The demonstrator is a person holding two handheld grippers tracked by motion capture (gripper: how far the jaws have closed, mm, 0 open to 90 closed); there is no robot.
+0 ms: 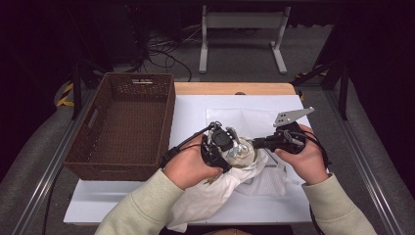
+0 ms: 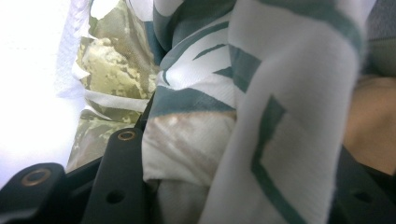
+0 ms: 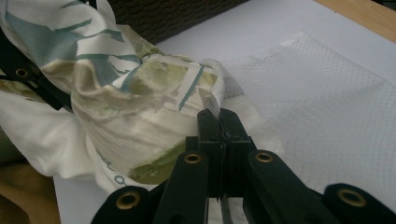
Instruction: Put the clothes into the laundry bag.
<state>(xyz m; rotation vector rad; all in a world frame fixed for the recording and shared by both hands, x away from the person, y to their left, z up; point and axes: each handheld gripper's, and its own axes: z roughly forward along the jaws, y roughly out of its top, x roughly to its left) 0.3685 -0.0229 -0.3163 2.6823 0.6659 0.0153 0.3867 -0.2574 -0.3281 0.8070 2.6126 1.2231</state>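
Observation:
A white garment with green and olive print is bunched at the table's front; its tail hangs over the front edge. My left gripper is shut on the bunched end, and the cloth fills the gap between its jaws. A white mesh bag lies on the table under and to the right of the garment. My right gripper is shut on the mesh bag's rim, its tips pressed together right beside the garment's bundle. Both grippers are raised a little above the table.
A brown wicker basket stands on the left of the white table sheet, its wall just behind the bundle. The flat mesh spreads to the right. Bare wooden table edge runs along the back.

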